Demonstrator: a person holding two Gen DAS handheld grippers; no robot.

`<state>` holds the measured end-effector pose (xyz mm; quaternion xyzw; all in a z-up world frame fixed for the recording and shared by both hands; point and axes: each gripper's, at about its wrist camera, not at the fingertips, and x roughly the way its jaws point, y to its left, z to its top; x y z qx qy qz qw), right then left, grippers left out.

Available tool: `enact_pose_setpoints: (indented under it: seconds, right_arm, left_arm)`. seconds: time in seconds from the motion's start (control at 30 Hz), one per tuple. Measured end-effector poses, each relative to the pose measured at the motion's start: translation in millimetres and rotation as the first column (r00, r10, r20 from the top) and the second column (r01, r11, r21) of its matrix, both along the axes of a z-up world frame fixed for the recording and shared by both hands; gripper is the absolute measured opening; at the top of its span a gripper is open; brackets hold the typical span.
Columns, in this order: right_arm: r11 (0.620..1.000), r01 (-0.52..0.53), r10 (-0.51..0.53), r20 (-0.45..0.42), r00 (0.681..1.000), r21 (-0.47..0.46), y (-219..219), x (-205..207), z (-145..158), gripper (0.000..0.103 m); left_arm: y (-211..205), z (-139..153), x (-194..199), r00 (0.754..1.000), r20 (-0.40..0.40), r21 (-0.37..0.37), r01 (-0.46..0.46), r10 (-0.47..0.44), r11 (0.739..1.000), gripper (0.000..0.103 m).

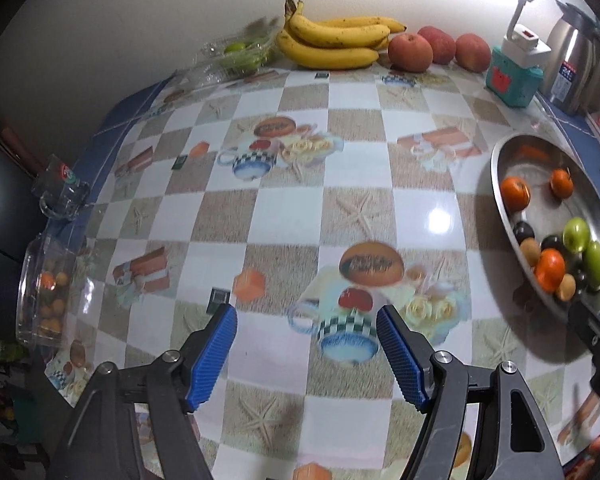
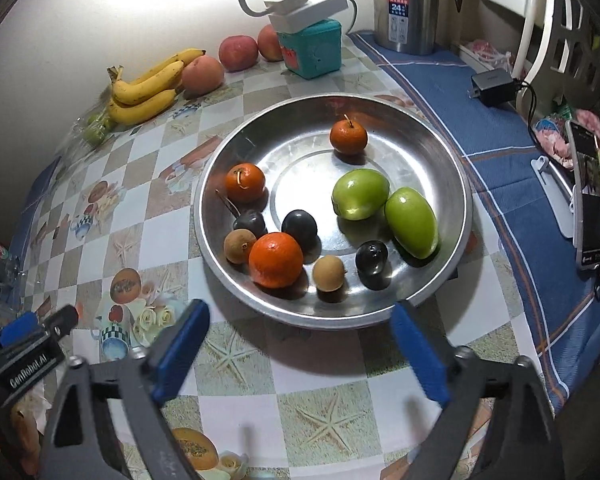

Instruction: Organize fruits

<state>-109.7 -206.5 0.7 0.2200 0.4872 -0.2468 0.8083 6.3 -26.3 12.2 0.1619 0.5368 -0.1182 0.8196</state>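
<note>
Your right claw (image 2: 300, 344) gapes wide, nothing between pads, hovering over checkered cloth (image 2: 236, 404) just short of metal dish's near rim (image 2: 324, 316); oranges, green fruit, dark plums sit in dish ahead. Your left claw (image 1: 307, 354) open, empty, over bare cloth, dish (image 1: 500, 204) off to right, well apart

Table covered in a checked cloth printed with starfish and teacups.

The table (image 2: 332, 412) carries a steel dish (image 2: 456, 248) of small fruit, a bunch of bananas (image 2: 148, 92) and three apples (image 2: 238, 53) by the wall, a teal box (image 2: 312, 52), a steel flask (image 2: 406, 4), a charger (image 2: 494, 86), a glass mug (image 1: 58, 196) and clear plastic tubs (image 1: 40, 292).
</note>
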Motion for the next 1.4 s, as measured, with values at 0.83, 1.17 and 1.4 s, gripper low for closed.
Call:
enact_pose_setpoints:
  seconds: [0.83,1.17,1.4]
  right_arm:
    - [0.999,-0.031,0.031,-0.001,1.000,-0.019,13,-3,0,0.099]
    - [0.999,-0.033,0.032,-0.005,0.999,-0.017,11,-4,-1,0.099]
    - [0.999,-0.033,0.033,-0.014,0.999,-0.020,11,-3,-3,0.099]
  left_arm:
    - [12,-9,-8,0.998,-0.062,-0.061,-0.014,0.011,0.998,0.103]
    - [11,-9,-8,0.998,-0.055,-0.054,-0.008,0.005,0.999,0.103]
    - [9,-8,-9,0.999,-0.044,-0.033,-0.001,0.000,0.999,0.103]
